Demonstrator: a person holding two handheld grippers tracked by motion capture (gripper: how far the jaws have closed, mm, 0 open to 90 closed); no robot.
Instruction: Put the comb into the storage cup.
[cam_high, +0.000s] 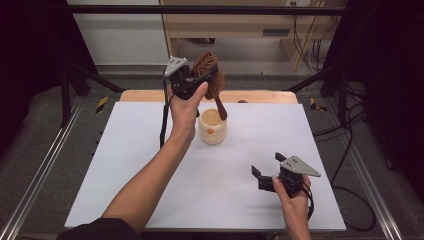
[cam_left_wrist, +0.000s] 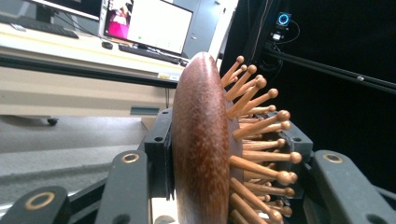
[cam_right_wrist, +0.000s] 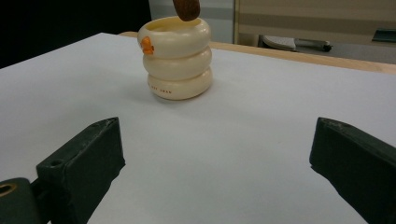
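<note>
Bench (cam_high: 150, 165), white top, carries a cream ringed cup (cam_high: 212, 127) w/ a small orange mark on its side; cup stands upright toward the far middle of the bench. Wooden hairbrush (cam_high: 209, 75) is held in the air just above the cup, head up, handle slanting down so its tip sits at the cup's mouth, seen also in the right claw view (cam_right_wrist: 186, 9). Left claw (cam_high: 200, 80) is above and slightly left of the cup, jaws clamped on the brush head: one pad on the smooth back, other on the bristle side. Right claw (cam_high: 265, 177) rests low near the bench, well apart from the cup toward the near right, jaws spread wide w/ nothing between.
</note>
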